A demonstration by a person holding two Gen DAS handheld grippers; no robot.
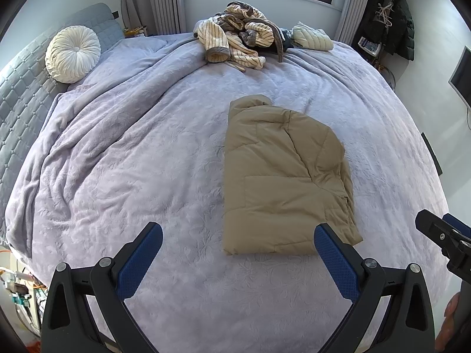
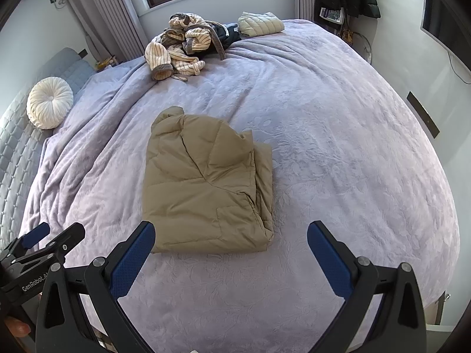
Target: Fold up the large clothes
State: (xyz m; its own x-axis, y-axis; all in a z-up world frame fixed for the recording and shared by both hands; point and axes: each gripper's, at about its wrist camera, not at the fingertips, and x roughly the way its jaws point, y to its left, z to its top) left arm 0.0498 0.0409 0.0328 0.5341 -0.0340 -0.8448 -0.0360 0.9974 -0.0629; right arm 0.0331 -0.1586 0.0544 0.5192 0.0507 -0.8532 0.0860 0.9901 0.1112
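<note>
Bed (image 1: pixel 147 153) — both grippers (image 1: pixel 238 260) agape, low

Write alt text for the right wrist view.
A folded tan puffer jacket lies on a lavender bedspread, just beyond the open right gripper, which holds nothing. A rumpled striped robe and a folded cream jacket sit at the far edge under a window; the left gripper shows at lower left.

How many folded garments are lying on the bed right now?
2 look folded: the tan jacket near the bed's middle, and a cream quilted garment at the far edge by the window. The striped robe beside it is unfolded, over a dark item that may hide more.
</note>
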